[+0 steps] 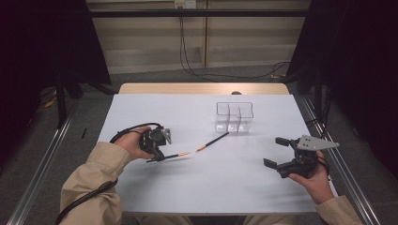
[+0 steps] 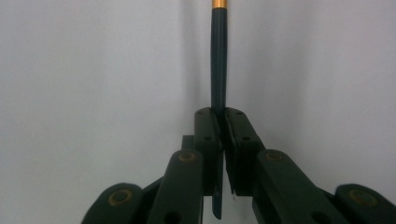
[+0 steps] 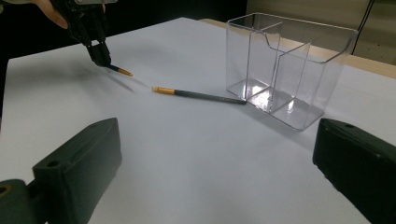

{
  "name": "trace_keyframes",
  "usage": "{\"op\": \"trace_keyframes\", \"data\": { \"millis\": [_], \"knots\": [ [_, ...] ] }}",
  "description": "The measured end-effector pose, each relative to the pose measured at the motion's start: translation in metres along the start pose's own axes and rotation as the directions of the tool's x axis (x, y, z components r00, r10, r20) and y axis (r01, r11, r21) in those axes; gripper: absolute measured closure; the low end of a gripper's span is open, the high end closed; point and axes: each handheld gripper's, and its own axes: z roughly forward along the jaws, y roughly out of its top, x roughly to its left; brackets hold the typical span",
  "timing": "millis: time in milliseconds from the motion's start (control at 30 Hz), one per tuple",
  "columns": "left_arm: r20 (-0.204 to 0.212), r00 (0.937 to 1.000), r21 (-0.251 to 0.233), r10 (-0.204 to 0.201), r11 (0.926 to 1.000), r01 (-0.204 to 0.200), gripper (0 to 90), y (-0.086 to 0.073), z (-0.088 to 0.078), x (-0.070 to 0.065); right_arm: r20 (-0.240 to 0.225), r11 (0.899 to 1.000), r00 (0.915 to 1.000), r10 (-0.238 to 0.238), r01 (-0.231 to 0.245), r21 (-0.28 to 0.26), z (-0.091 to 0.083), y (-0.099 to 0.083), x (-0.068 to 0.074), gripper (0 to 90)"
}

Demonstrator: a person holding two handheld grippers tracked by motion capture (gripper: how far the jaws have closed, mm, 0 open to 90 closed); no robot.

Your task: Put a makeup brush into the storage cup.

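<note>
My left gripper [image 1: 160, 156] is shut on a dark pencil with a gold end [image 1: 174, 155] at the left of the white table [image 1: 211, 187]. In the left gripper view the jaws pinch the pencil [image 2: 218, 60] near its middle, and it points straight ahead. In the right gripper view that pencil [image 3: 120, 70] hangs a little above its shadow. A second dark pencil [image 1: 213, 140] lies flat on the table, its far end near a clear divided holder [image 1: 233, 117]. My right gripper [image 1: 276, 152] rests open at the right with nothing between its jaws.
The clear holder [image 3: 289, 60] stands upright behind the table's middle, with several open compartments. A wooden edge [image 1: 202, 88] runs along the table's far side. Dark curtains and metal floor rails flank the table.
</note>
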Motion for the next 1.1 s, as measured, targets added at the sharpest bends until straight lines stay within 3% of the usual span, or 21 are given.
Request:
{"op": "trace_keyframes", "data": {
  "millis": [267, 500, 633, 867, 1000, 1033, 1100],
  "knots": [
    [-0.008, 0.9995, -0.110, -0.029, 0.9936, 0.028, 84.4, 0.001, -0.010, -0.003, 0.000, 1.000, 1.0000, -0.003, 0.003, 0.001, 0.001, 0.000, 0.000, 0.5],
    [0.011, 0.9981, -0.230, -0.060, 0.9713, 0.061, 84.4, 0.002, -0.012, -0.005, 0.001, 1.000, 1.0000, 0.000, 0.000, -0.003, 0.000, 0.001, 0.000, 0.5],
    [0.011, 0.9980, -0.265, -0.063, 0.9623, 0.063, 84.4, 0.002, -0.011, -0.007, 0.000, 1.000, 1.0000, -0.005, 0.005, -0.001, 0.001, 0.001, 0.000, 0.4],
    [0.023, 0.9949, -0.326, -0.098, 0.9400, 0.100, 84.4, 0.001, -0.009, -0.008, -0.001, 1.000, 1.0000, -0.006, 0.006, -0.002, 0.001, 0.001, 0.000, 0.4],
    [0.032, 0.9951, -0.351, -0.093, 0.9310, 0.099, 84.4, 0.003, -0.008, -0.009, -0.003, 1.000, 1.0000, -0.007, 0.007, -0.005, 0.002, 0.002, 0.001, 0.4],
    [0.024, 0.9953, -0.347, -0.094, 0.9328, 0.096, 84.4, 0.004, -0.009, -0.010, -0.003, 1.000, 1.0000, -0.005, 0.005, -0.003, 0.002, 0.002, 0.001, 0.5],
    [0.039, 0.9950, -0.369, -0.092, 0.9241, 0.100, 84.4, 0.005, -0.008, -0.011, -0.004, 1.000, 1.0000, -0.007, 0.007, -0.002, 0.002, 0.002, 0.001, 0.5]
  ]
}}
